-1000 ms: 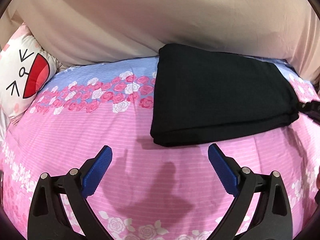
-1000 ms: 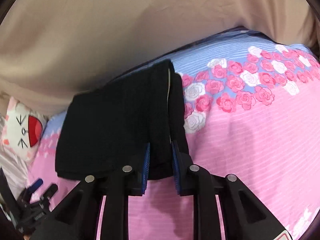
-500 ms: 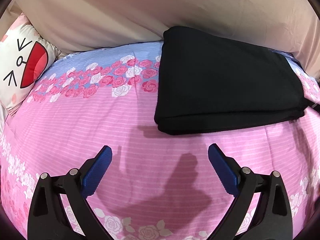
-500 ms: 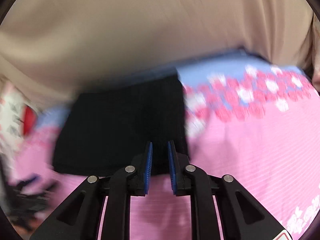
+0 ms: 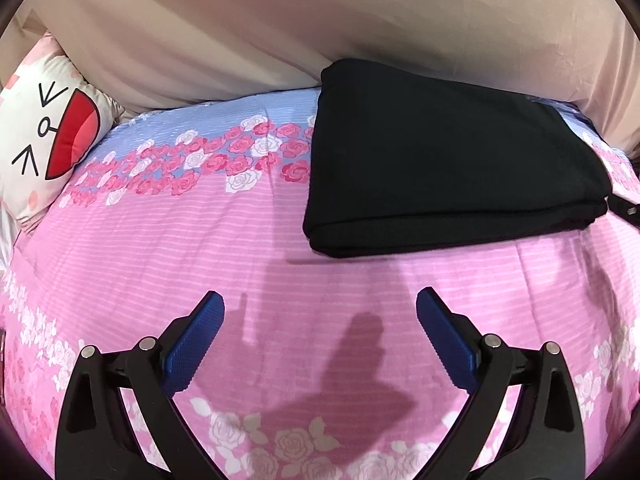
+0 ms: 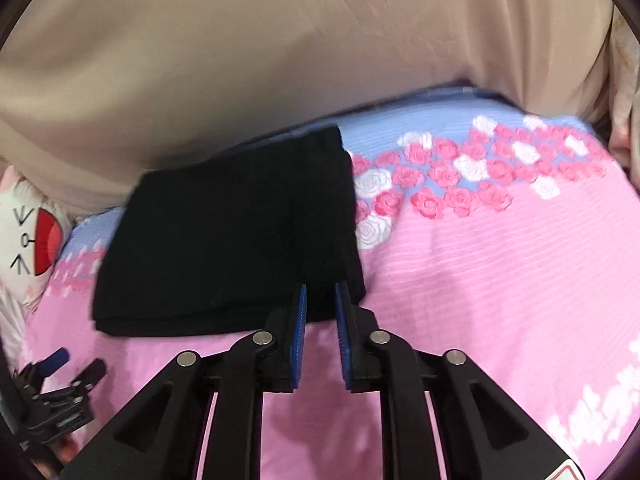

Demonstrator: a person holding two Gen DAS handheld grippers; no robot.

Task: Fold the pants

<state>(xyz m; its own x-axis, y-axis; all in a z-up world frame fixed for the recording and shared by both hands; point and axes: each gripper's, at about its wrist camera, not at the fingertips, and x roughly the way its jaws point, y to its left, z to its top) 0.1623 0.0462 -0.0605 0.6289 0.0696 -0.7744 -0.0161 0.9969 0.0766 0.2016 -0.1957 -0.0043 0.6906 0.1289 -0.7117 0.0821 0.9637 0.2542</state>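
Note:
The black pants [image 5: 448,160] lie folded into a flat rectangle on the pink floral bed [image 5: 200,240], near its far edge; they also show in the right wrist view [image 6: 240,232]. My left gripper [image 5: 320,304] is open and empty, hovering over bare sheet short of the pants' near edge. My right gripper [image 6: 320,296] has its jaws nearly together at the near right corner of the folded pants. A narrow gap shows between the blue pads [image 6: 299,320], and I cannot tell whether cloth sits between them.
A beige curtain [image 5: 280,20] hangs behind the bed. A white cartoon-face pillow [image 5: 44,136] lies at the far left. The left gripper [image 6: 60,384] shows at the lower left of the right wrist view. Pink sheet spreads to the right of the pants [image 6: 500,280].
The raised flap of pants held by the right gripper has come down flat onto the fold. The right view swung and settled. The left gripper stayed open and shifted only slightly.

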